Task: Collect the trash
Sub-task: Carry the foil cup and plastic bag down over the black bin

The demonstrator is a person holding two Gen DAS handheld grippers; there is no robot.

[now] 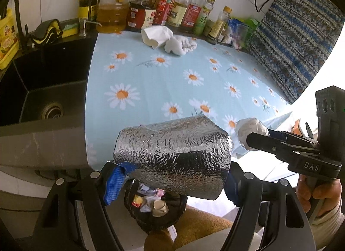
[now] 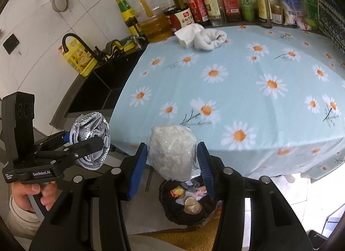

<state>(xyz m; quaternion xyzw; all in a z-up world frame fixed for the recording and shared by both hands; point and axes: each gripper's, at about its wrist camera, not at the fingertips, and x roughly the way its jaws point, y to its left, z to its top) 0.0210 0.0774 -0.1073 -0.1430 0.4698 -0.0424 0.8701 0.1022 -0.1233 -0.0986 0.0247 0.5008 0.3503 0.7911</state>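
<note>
Daisy cloth (image 1: 163, 82) behind; left gripper (image 1: 172, 173) jaws clamp foil cup (image 1: 176, 156), right gripper (image 2: 172, 164) jaws clamp bagged wad (image 2: 172, 153); bin (image 2: 189, 205) half hidden.

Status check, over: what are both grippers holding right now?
Left gripper shut on foil cup. Right gripper shut on bagged wad. Trash bin below both, nothing in the way.
</note>
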